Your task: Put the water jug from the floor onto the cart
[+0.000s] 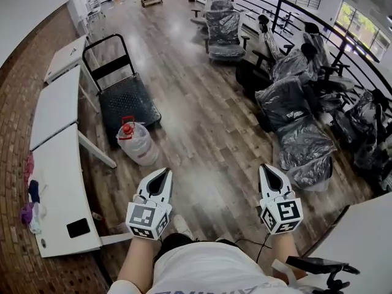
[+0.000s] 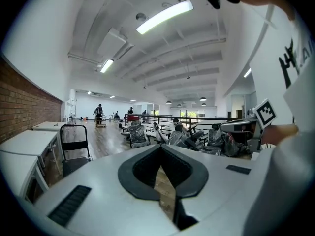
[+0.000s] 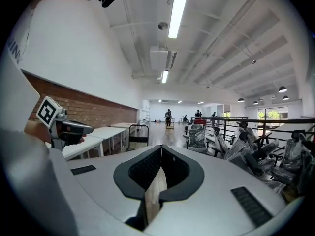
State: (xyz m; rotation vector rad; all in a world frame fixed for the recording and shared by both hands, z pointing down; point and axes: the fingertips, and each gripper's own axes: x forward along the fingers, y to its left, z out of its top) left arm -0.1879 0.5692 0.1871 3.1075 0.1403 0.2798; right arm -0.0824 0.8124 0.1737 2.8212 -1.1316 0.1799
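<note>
While the water jug (image 1: 137, 144) stands upright on the floor (image 1: 202, 139), red cap on top, it sits just beside the near edge of the cart (image 1: 127, 98). Whether it touches the deck is not clear from the head view. That placement suits you: the cart's tall black handle rises at the far end, so the near end is open and the jug probably only needs a short lift up and forward onto the dark deck. You hold the left gripper (image 1: 164, 175) and the right gripper (image 1: 264, 170) side by side, well apart and short of the jug, both pointing roughly level ahead. The left one lines up closer to the jug, while the right points at bare floor. Each gripper's jaws are clenched tip to tip with nothing between them — only floorboards show through the gap. The jug looks too wide for one pair of jaws, so the wide spacing seems meant for taking it from both sides. By count there is one jug, one cart, two grippers, three white tables (image 1: 56, 106) along the brick wall, and several plastic-wrapped chairs (image 1: 225, 32) to your right.
</note>
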